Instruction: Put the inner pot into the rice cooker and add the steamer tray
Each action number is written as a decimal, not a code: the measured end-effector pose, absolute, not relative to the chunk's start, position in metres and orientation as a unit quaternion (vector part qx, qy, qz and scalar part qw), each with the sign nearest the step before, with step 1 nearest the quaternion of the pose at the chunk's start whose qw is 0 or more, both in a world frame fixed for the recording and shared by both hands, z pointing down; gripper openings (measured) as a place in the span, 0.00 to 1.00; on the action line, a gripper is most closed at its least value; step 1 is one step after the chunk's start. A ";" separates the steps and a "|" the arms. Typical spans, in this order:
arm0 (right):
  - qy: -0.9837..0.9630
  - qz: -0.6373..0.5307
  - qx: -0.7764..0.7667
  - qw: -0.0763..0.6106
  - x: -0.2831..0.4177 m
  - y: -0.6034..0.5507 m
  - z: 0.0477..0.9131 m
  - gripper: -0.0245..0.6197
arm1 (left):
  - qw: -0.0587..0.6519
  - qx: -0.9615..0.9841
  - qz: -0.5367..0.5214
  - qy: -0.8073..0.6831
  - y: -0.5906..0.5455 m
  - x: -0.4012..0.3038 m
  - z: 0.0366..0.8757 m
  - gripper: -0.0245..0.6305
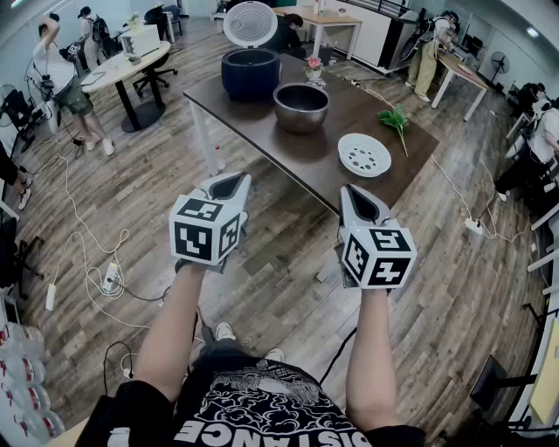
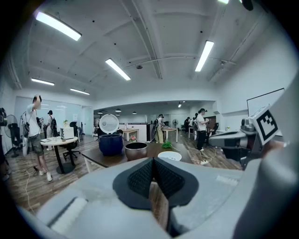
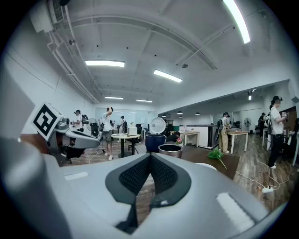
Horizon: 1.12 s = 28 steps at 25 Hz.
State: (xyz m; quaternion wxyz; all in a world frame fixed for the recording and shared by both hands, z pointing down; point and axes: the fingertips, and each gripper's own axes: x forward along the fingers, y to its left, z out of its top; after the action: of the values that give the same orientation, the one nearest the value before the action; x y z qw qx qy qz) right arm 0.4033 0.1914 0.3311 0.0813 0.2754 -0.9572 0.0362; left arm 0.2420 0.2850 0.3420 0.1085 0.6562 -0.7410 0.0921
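Both hand-held grippers are hanging out over the wood-plank floor (image 1: 148, 175), short of the near edge of the long dark brown worktop (image 1: 253, 124), and neither is touching anything. The left hand-held gripper (image 1: 231, 183) is clenched tight, with its black ribbed pads (image 2: 140, 177) pressed together and nothing between them. The right hand-held gripper (image 1: 355, 197) is the same deal, clamped closed and empty. All the task stuff is sitting on the worktop. The round dark blue rice cooker (image 1: 250, 73) is at the far end with its white round lid (image 1: 250, 24) flipped up, so the cavity is open. The shiny metal inner pot (image 1: 300, 108) stands upright just beside the rice cooker, on the side closer to me, so it's not in there yet. The white perforated steamer tray (image 1: 363, 155) lies flat nearer the front right part of the worktop, apart from the inner pot. There's also a green leafy sprig (image 1: 395, 119) out toward the right edge, plus a little pot of pink flowers (image 1: 313, 66) behind the inner pot.
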 end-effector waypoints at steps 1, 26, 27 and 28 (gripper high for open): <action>-0.957 0.038 0.277 0.080 0.404 0.191 0.331 0.03 | 0.109 0.656 0.092 -0.741 0.285 0.242 0.342 0.04; -0.945 0.062 0.306 0.097 0.310 0.146 0.350 0.14 | 0.122 0.691 0.085 -0.707 0.219 0.138 0.355 0.10; -0.944 0.063 0.310 0.098 0.304 0.143 0.349 0.15 | 0.123 0.694 0.086 -0.704 0.214 0.133 0.356 0.11; -0.942 0.063 0.314 0.099 0.300 0.140 0.349 0.15 | 0.124 0.698 0.087 -0.700 0.208 0.128 0.356 0.13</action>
State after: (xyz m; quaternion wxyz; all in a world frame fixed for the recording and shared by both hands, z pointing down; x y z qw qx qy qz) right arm 0.2999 0.1397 0.3491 0.0988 0.3143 -0.9420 0.0634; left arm 0.1278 0.2083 0.3560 0.1240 0.6980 -0.6999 0.0868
